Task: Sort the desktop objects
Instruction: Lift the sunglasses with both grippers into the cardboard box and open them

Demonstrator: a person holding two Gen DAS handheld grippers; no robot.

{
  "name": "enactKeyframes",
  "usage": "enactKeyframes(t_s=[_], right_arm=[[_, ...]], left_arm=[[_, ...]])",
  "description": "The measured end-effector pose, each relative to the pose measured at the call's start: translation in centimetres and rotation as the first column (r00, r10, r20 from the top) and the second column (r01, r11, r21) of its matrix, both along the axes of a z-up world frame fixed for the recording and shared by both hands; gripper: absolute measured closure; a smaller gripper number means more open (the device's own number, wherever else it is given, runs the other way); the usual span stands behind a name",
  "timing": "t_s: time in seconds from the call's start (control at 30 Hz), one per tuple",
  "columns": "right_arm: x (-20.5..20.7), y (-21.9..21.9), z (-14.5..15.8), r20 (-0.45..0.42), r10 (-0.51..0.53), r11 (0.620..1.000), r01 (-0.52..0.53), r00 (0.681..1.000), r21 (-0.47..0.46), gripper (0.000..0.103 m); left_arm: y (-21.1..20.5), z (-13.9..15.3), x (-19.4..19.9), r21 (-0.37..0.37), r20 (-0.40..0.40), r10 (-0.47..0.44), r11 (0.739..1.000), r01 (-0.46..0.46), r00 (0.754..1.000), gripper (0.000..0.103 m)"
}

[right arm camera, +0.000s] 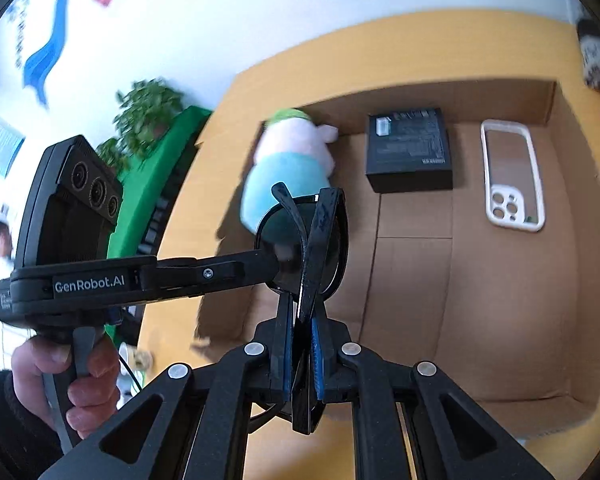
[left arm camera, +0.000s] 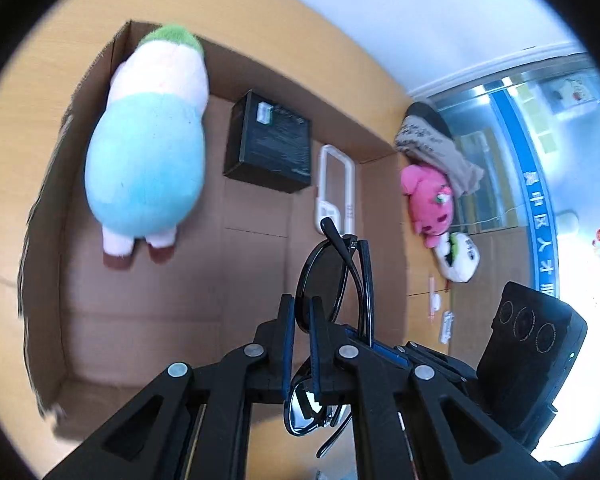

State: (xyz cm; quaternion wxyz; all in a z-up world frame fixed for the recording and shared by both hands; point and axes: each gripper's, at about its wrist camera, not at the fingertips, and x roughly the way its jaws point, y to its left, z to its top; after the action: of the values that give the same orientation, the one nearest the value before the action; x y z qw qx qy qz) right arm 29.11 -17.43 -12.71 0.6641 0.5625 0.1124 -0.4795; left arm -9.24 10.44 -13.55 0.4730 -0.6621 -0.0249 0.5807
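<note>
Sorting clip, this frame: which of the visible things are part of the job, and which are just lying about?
Part of the job:
- black folded sunglasses, clamped by both the left gripper and right gripper
- open brown cardboard box
- blue-and-white plush doll, black carton, white phone case, all in the box
- pink plush outside it

Lying about:
- green potted plant

The left gripper is matte black plastic, printed "GenRobot.AI" in white, with one silver screw and three round lenses on its housing. The bare hand on it meets a black knit sleeve. The right gripper shows blue-edged fingers and silver rivets.
</note>
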Motion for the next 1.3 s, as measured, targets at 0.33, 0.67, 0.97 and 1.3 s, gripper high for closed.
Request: enactKeyframes(t_s=[0.33,0.67,0.97,1.3], right_arm=[[2.3,-3.6,-10.1,0.104,-0.126,0.970,0.100,0.987,0.221,0.094],[3.1,-3.6,-10.5,-0.046,-0.059,0.955,0.070,0.997,0.287,0.042],[-0.5,0.9,-0.8,-0.358,-0.026,0.993,0.065,0.933,0.096,0.007],[-2.2,4.8,4.0,-0.387,0.066,0.997,-0.076,0.920,-0.011,0.007]], left_arm=[[1.1,-8.9,-1.6,-0.163,0.070,-0.095,0.981,0.105,0.993,0.097],[-0.6,-7.2,-1.4,-0.199,-0.016,-0.065,0.978,0.061,0.998,0.078],[-4.1,6.3,2.4,-0.039,-0.404,0.063,0.996,-0.086,0.913,0.030],[-3.8,11.2,8.2,0.039,-0.445,0.115,0.993,-0.109,0.888,0.030]])
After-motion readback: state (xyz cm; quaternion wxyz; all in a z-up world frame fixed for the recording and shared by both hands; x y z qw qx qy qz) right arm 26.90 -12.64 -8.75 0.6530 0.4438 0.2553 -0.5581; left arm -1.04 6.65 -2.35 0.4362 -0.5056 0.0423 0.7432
